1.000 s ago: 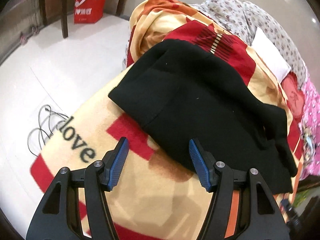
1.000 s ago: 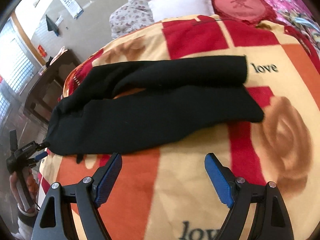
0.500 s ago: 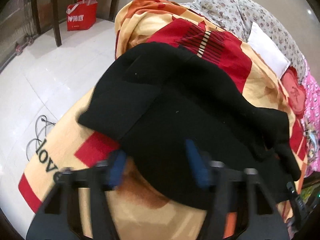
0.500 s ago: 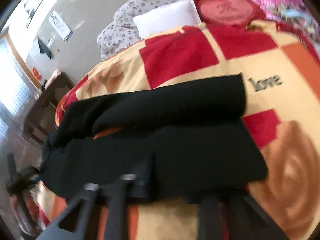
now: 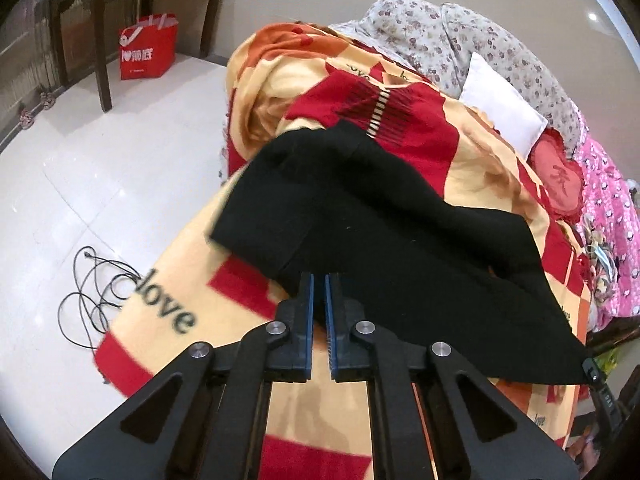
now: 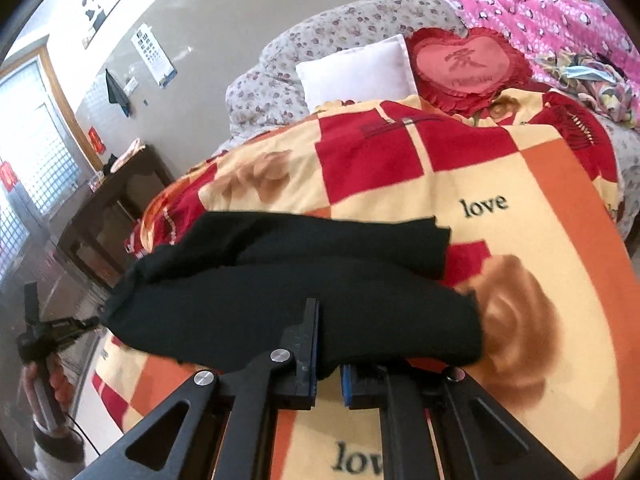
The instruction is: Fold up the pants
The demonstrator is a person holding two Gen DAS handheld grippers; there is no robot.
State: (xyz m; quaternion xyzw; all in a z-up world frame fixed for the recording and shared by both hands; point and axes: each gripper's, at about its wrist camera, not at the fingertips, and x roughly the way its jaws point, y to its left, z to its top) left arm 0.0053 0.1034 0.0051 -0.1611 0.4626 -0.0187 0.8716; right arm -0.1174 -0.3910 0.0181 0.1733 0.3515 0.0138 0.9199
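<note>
Both grippers are biting the near hem of the black pants (image 5: 360, 216): left gripper (image 5: 319, 300) pinched on the near edge, right gripper (image 6: 328, 360) clamped on a thick fold, likely ready to lift. Beyond the pants, the blanket (image 6: 500, 168) offers room; the white pillow (image 6: 356, 68) sits far behind.

A bed (image 6: 624, 176) carries everything. Over it spreads a blanket (image 6: 540, 248) checked in red, cream and orange, printed with roses and the word "love"; its near corner hangs toward the floor (image 5: 100, 184). Black pants (image 6: 320, 280) lie across the blanket, one leg alongside the other. At the head lie a white pillow (image 6: 356, 68), a red heart cushion (image 6: 468, 68), a floral quilt (image 6: 304, 40) and a pink cover (image 6: 560, 12). On the floor lie a black cable (image 5: 92, 292) and a red bag (image 5: 147, 53).
</note>
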